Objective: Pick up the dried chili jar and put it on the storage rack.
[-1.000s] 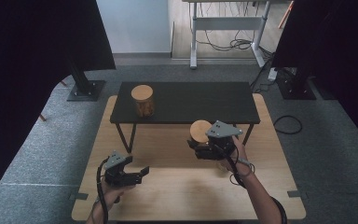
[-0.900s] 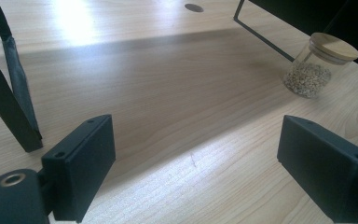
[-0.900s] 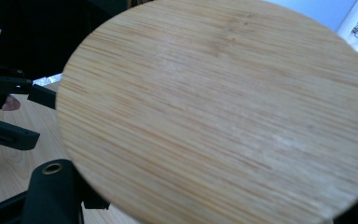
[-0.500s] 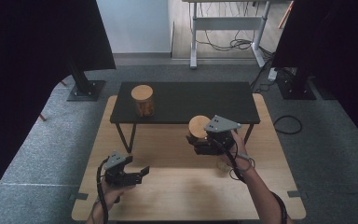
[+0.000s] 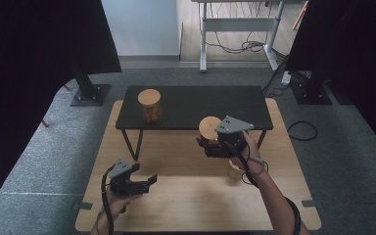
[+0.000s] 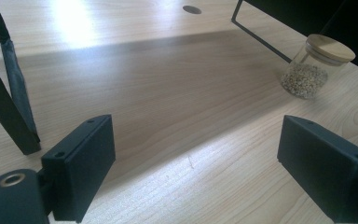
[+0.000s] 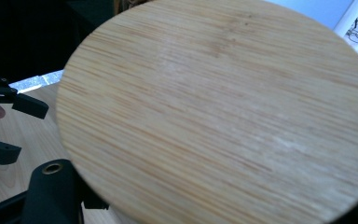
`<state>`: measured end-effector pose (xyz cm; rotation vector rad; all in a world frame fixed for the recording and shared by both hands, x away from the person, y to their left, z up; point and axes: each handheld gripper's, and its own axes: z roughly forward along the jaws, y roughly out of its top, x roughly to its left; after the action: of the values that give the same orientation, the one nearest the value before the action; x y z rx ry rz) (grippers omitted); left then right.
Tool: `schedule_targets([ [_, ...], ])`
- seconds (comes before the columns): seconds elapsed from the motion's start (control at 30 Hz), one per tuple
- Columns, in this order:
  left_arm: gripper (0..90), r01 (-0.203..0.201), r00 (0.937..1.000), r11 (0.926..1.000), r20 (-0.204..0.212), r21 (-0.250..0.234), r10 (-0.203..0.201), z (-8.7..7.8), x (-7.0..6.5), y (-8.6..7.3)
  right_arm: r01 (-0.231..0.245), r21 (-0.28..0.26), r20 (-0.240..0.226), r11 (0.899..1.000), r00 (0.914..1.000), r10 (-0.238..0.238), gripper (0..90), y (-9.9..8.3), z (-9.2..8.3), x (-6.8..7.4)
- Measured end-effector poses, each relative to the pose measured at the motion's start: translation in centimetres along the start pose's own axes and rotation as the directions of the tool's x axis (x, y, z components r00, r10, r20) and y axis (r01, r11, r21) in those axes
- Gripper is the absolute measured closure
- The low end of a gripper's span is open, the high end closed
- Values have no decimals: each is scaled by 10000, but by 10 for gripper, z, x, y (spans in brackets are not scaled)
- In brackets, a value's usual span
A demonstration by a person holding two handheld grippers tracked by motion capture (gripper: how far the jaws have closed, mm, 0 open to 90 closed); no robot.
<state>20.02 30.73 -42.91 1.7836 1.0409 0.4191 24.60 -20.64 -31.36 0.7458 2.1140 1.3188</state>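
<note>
My right gripper [image 5: 206,145] is raised over the wooden desk [image 5: 186,205], just in front of the low black table [image 5: 200,105]. It is shut on a round bamboo lid [image 5: 209,128], whose grain spreads wide across the right gripper view [image 7: 223,112]. I cannot tell whether a jar hangs below the lid. My left gripper [image 5: 148,182] rests low at the desk's front left, open, with bare wood between its black jaws [image 6: 196,172]. It also appears far off in the right gripper view [image 7: 9,128].
A bamboo-lidded glass jar with brown contents [image 5: 150,105] stands on the black table's left part. A small lidded jar of grains [image 6: 314,67] sits on the desk beneath my right forearm [image 5: 235,171]. The black table's thin legs [image 5: 129,144] stand on the desk.
My right gripper has shifted slightly toward the black table with the lid in it. The left gripper has stayed put.
</note>
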Motion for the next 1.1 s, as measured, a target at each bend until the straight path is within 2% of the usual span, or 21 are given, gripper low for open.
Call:
schedule_targets([
  [0.7, 104, 31, 9999, 9999, -157, -167, -33, -3, 0, -1, -13, -134, 256, 9999, 9997, 16, 246, 14, 3, -5],
  [0.93, 104, 9, 10000, 9999, -97, -147, -11, -2, 0, -1, -27, -127, 418, 9999, 9991, 33, 246, 18, 6, -7],
  [1.1, 104, -2, 10000, 9999, -73, -125, 1, -2, 0, -1, -81, -123, 373, 9999, 9993, 86, 246, 21, 9, -10],
])
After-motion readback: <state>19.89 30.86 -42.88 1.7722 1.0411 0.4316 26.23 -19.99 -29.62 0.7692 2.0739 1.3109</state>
